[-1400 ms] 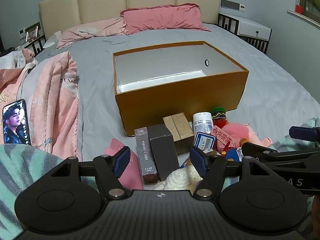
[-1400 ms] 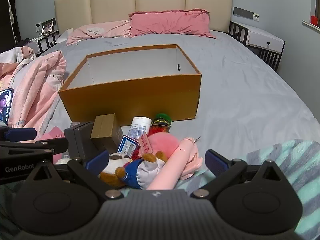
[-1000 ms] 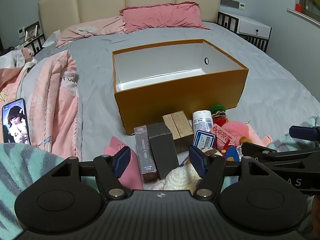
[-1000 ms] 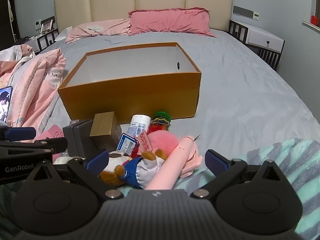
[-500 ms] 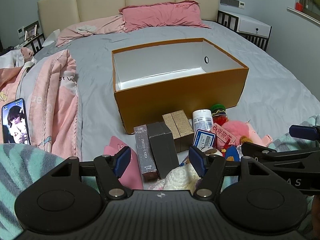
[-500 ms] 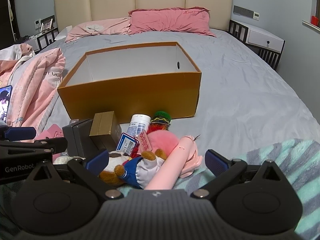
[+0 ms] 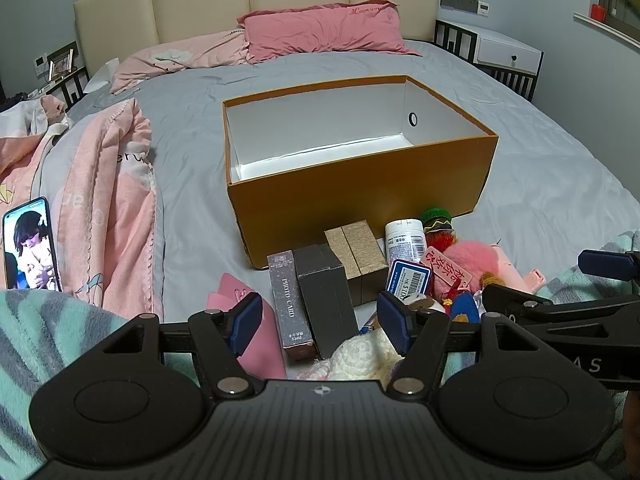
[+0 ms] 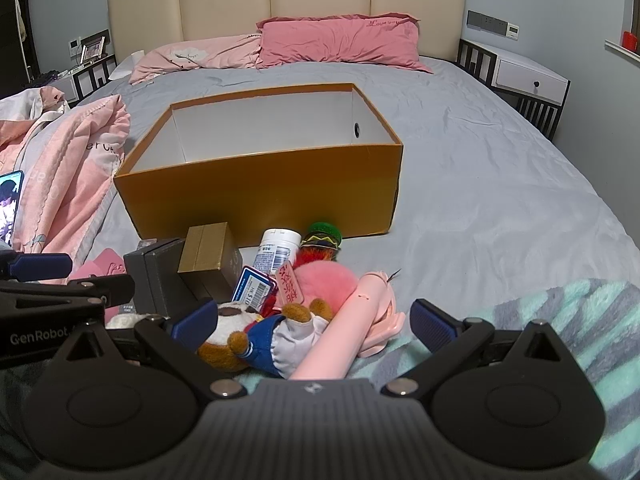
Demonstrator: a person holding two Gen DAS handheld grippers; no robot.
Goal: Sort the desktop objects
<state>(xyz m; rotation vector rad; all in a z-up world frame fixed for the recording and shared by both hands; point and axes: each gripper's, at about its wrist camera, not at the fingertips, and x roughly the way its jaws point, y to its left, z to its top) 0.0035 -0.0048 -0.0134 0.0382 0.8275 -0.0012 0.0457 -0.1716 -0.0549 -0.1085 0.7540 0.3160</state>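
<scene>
— So why do you have both tools parked short of the pile?

— Probably because nothing is picked yet. Your left gripper [image 7: 320,322] has its jaws spread and empty above the tall grey "PHOTO CARD" box [image 7: 289,304] and the matt black carton [image 7: 328,294] beside it. Your right gripper [image 8: 314,326] is also spread wide, gripping nothing, with the brown plush bear in blue overalls [image 8: 260,336] and the long pink plastic tube [image 8: 348,324] lying between its fingers.

— And the open orange cardboard box with white lining [image 7: 360,184]?

— It sits empty on the grey bedsheet [image 8: 500,200] just behind the clutter, apparently as your sorting bin.

— Anything readable?

— "GenRobot" on the left tool's arm, "HK $100" on the blue-and-white barcode tag [image 7: 409,278], red Chinese characters on the pink tag [image 7: 448,266], "Love you" on the dark pink pillow [image 8: 340,42]. The white bottle [image 7: 404,240] print is too small.
</scene>
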